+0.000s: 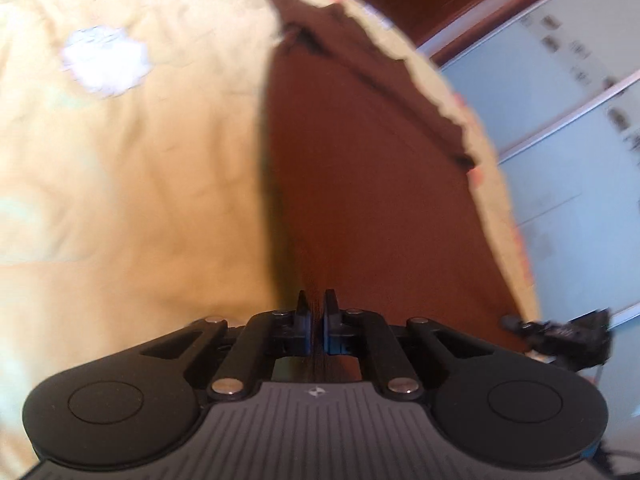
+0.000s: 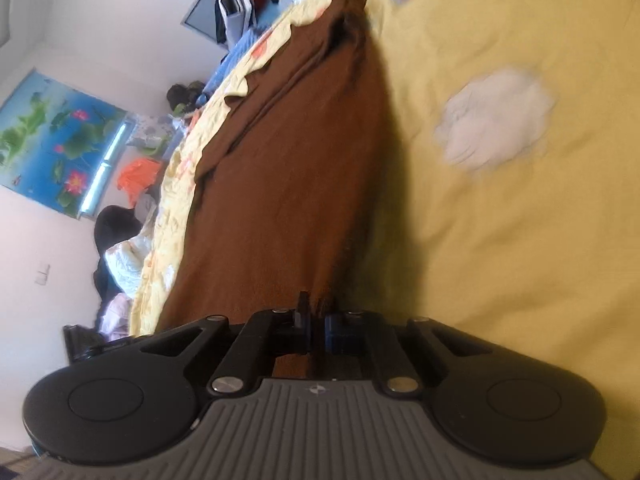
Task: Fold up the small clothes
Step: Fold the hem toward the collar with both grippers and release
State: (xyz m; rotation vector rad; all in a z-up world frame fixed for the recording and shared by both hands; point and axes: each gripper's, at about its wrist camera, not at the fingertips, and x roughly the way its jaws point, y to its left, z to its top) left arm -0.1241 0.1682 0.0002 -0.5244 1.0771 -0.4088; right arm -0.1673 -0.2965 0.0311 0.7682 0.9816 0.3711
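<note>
The dark brown knitted garment [image 1: 360,184] lies spread along the edge of a bed covered by a pale yellow quilted bedspread [image 1: 140,180] with pastel patches, stretching away from both cameras. The left gripper [image 1: 316,312] has its fingers closed on the near edge of the brown cloth, and the right gripper [image 2: 316,316] likewise pinches the near edge, a tuft of fabric showing between its fingers. The step in hand looks like the lift that begins a fold. To do it well, both hands should probably rise together, keep the held edge taut and level between them, and carry it squarely toward the far end so the halves meet without dragging the bedspread or bunching the cloth
</note>
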